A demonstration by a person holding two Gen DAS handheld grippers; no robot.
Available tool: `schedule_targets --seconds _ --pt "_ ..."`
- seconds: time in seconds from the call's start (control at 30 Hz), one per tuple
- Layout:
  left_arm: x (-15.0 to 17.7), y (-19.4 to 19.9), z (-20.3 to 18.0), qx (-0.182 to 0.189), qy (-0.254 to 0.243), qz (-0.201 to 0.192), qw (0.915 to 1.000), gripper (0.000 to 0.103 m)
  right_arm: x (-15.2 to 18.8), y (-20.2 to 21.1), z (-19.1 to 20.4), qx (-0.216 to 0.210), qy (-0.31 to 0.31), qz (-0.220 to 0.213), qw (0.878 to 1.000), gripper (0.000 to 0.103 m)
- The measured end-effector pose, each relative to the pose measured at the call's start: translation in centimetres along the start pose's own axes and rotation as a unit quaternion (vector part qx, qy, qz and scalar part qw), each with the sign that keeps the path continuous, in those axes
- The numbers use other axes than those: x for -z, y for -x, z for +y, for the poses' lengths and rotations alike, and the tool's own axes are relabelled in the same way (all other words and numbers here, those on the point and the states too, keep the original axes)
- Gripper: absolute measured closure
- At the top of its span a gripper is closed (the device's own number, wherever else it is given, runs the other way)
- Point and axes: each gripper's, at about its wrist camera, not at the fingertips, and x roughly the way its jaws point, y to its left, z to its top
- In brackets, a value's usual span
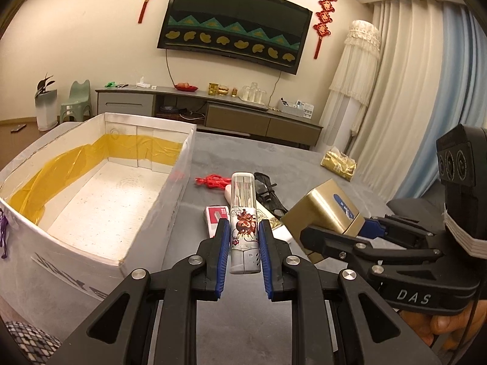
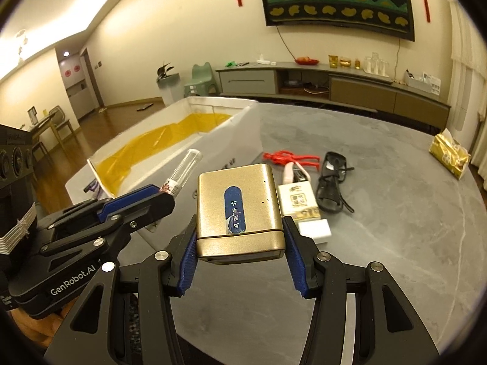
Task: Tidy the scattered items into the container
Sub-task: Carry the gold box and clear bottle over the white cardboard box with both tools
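Both loads lifted, not yet over the box. Left gripper (image 1: 243, 240) pinching a slim clear-capped tube (image 1: 243, 213) across its printed lower half; right gripper (image 2: 239, 243) clamped on a gold tin (image 2: 239, 203) near its base edge, blue pads flat on the two side walls.

Step in hand, as judged: carry to the container (image 1: 182, 158) and release inside.
- Swing left first; box lies on that side, its near wall just beside the tube.
- Clear the rim before lowering; cardboard wall looks thin and may fold if knocked.
- Keep the two grippers apart during the swing; close together now, tin almost beside the left fingers (image 1: 223, 243).
- Lower near the floor of the box before spreading the jaws; tin grip sits low, so tip-out possible.

Thing in view: tube white at the base with small holes, cartoon print in red-brown mid-body, transparent upper section showing thin rods inside. Tin rounded-cornered, brushed gold, torn blue label on its face.

Box interior bare: white floor, yellow tape band around walls. On the grey table (image 2: 380, 228) remain red clip-like item (image 2: 289, 156), black glasses (image 2: 331, 182), small white packets (image 2: 299, 199).
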Motion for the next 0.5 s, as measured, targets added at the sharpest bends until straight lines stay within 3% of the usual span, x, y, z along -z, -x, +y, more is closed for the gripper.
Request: schedule_targets --seconds 0.5 --pt "-3.1 1.8 3.8 -0.023 0.037 -0.008 0.999 0.083 -4.1 -1.5 4.6 -0.003 0.029 -0.006 1.0 0.049"
